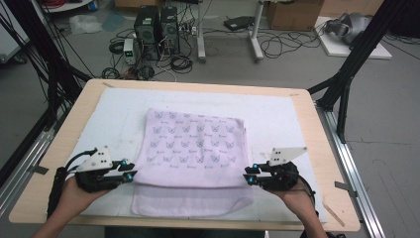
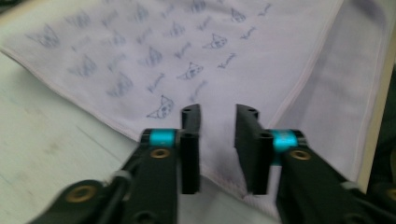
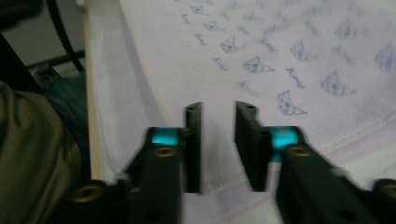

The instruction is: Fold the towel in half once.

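Pale wooden table (image 1: 59,148) under a white mat (image 1: 277,114). Nearest, left gripper (image 1: 130,171) and right gripper (image 1: 250,174), jaws slightly parted, holding nothing, flanking the folded pink towel's (image 1: 193,144) near corners. Farther off, computer towers (image 1: 157,27) among floor cables.

Grey floor (image 1: 237,64) strewn with cables (image 1: 277,44), perhaps two computer towers (image 1: 157,27).
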The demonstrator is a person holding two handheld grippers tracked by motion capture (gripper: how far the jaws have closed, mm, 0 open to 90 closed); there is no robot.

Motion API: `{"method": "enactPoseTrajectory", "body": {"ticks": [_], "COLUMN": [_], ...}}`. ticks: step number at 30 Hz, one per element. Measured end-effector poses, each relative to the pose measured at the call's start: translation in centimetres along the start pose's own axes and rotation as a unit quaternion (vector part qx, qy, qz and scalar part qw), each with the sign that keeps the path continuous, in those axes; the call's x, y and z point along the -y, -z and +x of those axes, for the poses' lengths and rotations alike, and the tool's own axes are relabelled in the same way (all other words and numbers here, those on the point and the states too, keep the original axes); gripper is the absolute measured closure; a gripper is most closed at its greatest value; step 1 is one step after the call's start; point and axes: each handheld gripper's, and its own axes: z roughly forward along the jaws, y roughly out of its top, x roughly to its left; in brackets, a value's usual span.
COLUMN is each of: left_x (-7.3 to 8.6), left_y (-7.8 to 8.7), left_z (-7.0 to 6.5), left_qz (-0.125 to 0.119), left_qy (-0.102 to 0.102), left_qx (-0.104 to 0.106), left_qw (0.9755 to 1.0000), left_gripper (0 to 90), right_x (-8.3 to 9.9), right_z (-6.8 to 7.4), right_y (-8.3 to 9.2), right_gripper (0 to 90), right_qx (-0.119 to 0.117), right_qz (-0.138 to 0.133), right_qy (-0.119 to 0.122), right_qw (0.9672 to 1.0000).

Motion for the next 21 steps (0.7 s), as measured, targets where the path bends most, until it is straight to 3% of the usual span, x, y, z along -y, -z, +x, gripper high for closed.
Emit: {"method": "enactPoseTrajectory", "body": {"ticks": [3, 11, 17, 19, 21], "left_x": [1.0, 2.0, 2.1, 2.1, 2.0], "left_y": [-1.2, -4.5, -4.7, -4.7, -4.7], "left_z": [-0.2, -1.1, -1.1, -1.3, -1.3], "left_qz": [0.015, 0.049, 0.047, 0.044, 0.045], "left_qy": [0.002, -0.005, 0.001, -0.001, -0.004], "left_qx": [0.005, 0.039, 0.038, 0.038, 0.036], "left_qw": [0.9999, 0.998, 0.9982, 0.9983, 0.9983], "left_gripper": [64.6, 66.9, 74.7, 80.2, 85.4], "right_x": [1.4, 2.7, 2.8, 2.7, 2.7], "right_z": [0.0, 0.4, 0.0, -0.1, 0.0], "right_y": [-1.1, -3.0, -3.8, -4.2, -4.4], "right_gripper": [63.7, 58.7, 58.2, 59.9, 70.6], "right_qx": [-0.007, -0.028, -0.014, -0.016, -0.013], "right_qz": [0.009, 0.038, 0.052, 0.058, 0.063], "right_qy": [-0.017, 0.002, 0.008, 0.01, 0.018], "right_qw": [0.9998, 0.9989, 0.9985, 0.9981, 0.9978]}}
